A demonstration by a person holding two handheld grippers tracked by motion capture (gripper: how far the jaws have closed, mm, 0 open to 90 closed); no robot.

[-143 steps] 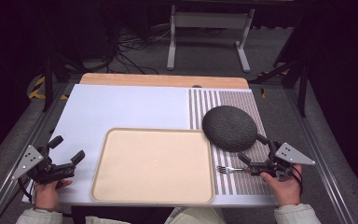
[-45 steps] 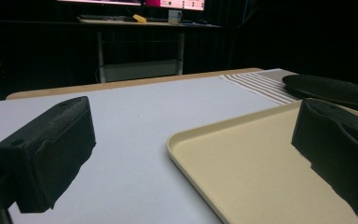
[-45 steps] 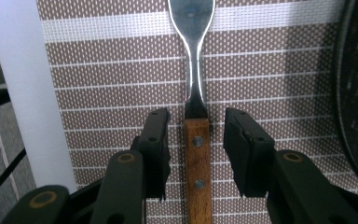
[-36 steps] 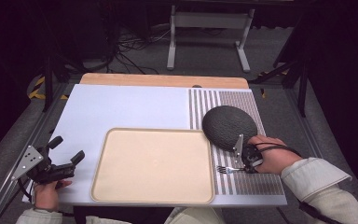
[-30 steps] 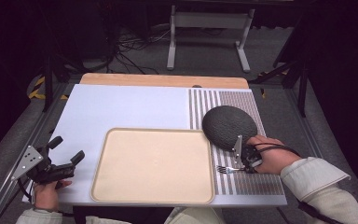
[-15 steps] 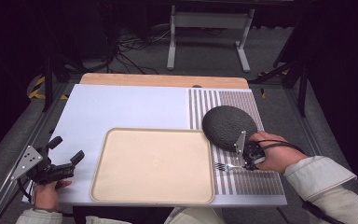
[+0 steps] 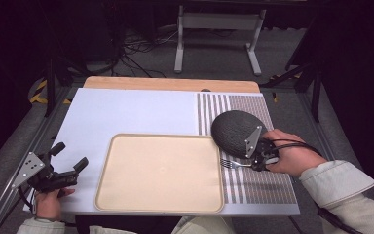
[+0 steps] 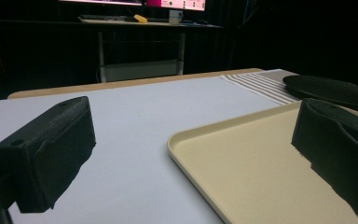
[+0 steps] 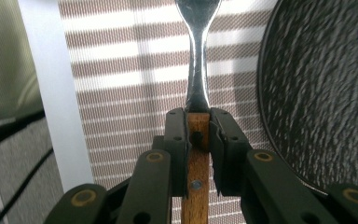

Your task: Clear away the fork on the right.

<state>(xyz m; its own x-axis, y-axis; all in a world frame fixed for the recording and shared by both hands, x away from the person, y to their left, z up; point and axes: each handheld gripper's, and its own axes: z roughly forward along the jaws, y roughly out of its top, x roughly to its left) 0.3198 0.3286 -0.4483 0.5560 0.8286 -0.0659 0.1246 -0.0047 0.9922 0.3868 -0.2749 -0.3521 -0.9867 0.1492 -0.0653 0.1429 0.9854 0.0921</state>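
Observation:
A fork [image 9: 197, 84] with a wooden handle and metal tines [image 7: 228, 163] hangs just above the striped placemat [image 7: 258, 183]. My right gripper [image 7: 255, 163] is shut on its handle, jaws pressed on both sides of the wood [image 9: 197, 128]. A dark textured plate [image 7: 236, 132] lies on the placemat right behind that gripper. A beige tray [image 7: 160, 173] sits in the middle of the white table. My left gripper [image 7: 70, 158] rests at the table's front left corner, open with nothing between its jaws; the tray's corner [image 8: 261, 163] lies ahead of it.
The white tabletop [image 7: 126, 114] stretches behind the tray. A wooden strip [image 7: 170, 84] runs along the far edge. Beyond it stand a metal stand [image 7: 219, 29] and cables on the floor. The dark plate [image 8: 331, 88] lies low at the right in the left gripper view.
My right gripper has reached in beside the plate, shut on the fork's handle and lifted it a little off the placemat. The left gripper has stayed where it was.

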